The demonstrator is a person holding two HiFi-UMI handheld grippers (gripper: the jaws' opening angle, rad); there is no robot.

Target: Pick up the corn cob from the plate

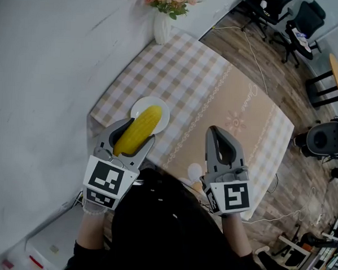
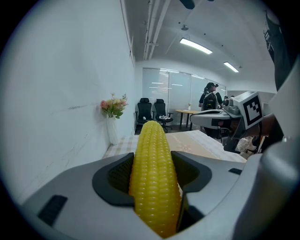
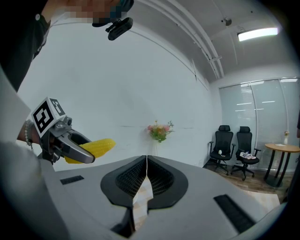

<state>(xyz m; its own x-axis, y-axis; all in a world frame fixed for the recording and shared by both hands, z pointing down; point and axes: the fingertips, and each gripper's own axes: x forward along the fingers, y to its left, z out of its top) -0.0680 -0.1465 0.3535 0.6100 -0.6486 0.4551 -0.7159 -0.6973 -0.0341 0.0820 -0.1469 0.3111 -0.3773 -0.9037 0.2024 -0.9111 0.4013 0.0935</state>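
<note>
- At the near left edge of the table (image 1: 232,107), you are clamping the corn cob (image 1: 140,128) in the left gripper (image 1: 138,131), with one jaw pressing on each side of it.
- Along that gripper's own view, the cob (image 2: 153,173) is lying lengthwise between the dark jaw pads. Its rounded tip is sticking out well past them and pointing toward the far end of the room.
- From the head view, the far end of the cob is showing over the white plate (image 1: 165,118), which is sitting on the checked part of the tablecloth. The near end is reaching back toward the marker cube.
- From the right gripper view, the cob (image 3: 96,147) is showing up in the air against the white wall, with only its tip poking out of the left jaws.
- You are holding the right gripper (image 1: 215,132) beside the left one, over the beige half of the cloth and apart from the plate.
- Its jaws are pressing together with nothing between them, leaving only a thin seam down the middle of the pads (image 3: 159,179).
- A white vase of pink flowers (image 1: 163,25) is standing at the far corner of the table, against the wall.
- Black office chairs (image 1: 296,22) are standing on the wooden floor beyond the table.
</note>
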